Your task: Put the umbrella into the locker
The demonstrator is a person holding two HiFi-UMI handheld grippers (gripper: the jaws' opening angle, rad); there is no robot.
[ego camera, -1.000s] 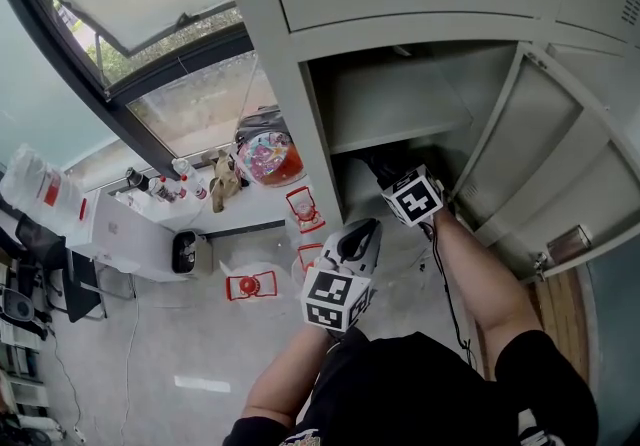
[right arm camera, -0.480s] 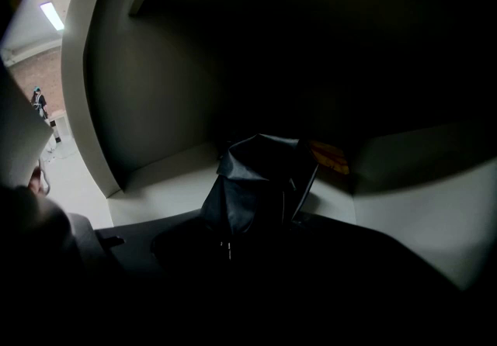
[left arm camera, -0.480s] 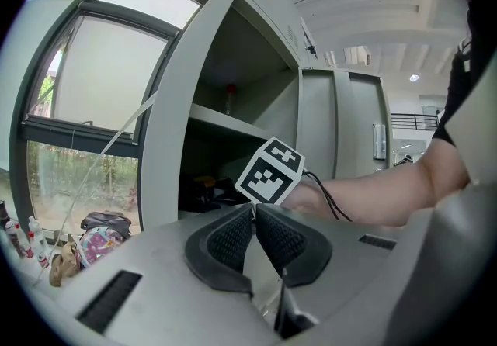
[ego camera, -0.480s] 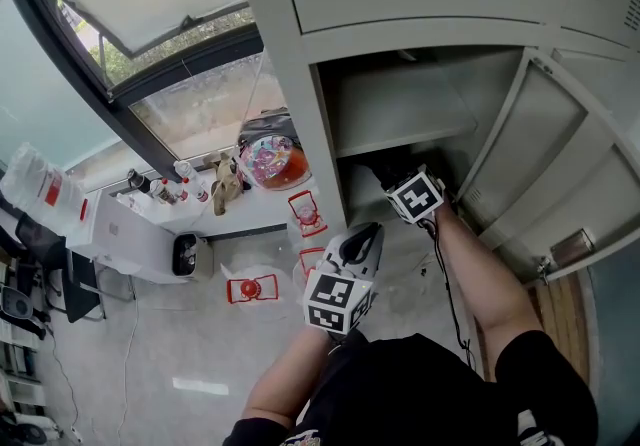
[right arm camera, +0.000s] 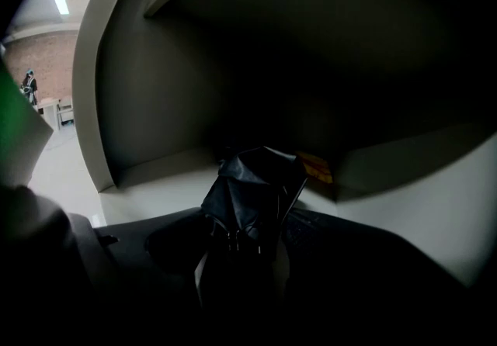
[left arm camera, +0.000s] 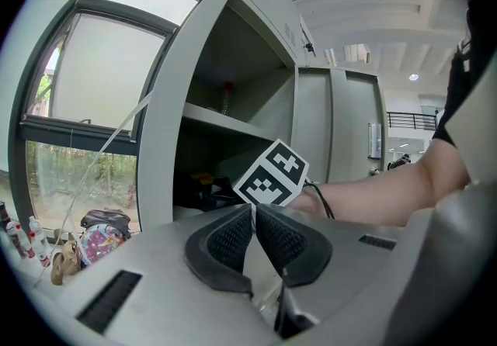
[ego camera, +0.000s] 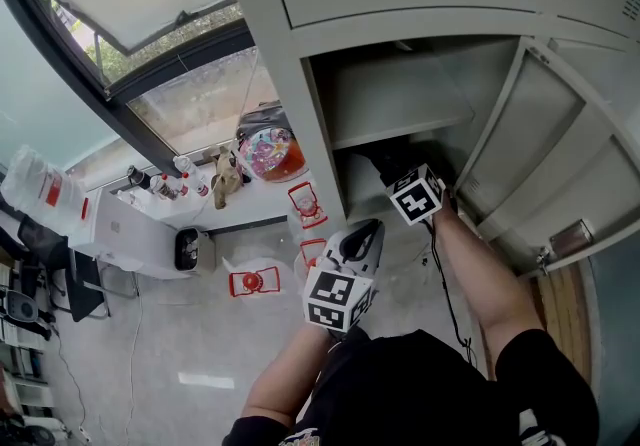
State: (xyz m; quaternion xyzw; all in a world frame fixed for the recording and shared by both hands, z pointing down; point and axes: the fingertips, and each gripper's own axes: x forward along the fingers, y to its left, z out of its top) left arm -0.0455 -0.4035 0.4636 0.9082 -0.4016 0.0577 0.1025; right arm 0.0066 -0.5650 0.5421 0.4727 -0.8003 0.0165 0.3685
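The grey locker stands open, and a black folded umbrella lies on the floor of its lower compartment. My right gripper reaches into that compartment. Its jaws are opening, with the umbrella's near end between them and no clear press on it. In the head view only its marker cube and the forearm show at the locker mouth, with the dark umbrella beyond. My left gripper hovers outside the locker. Seen from its own camera, the left gripper is shut on nothing.
The locker door hangs open to the right. A shelf spans the locker above the umbrella. A colourful bag and bottles sit on a white ledge by the window. Red-and-white items lie on the floor.
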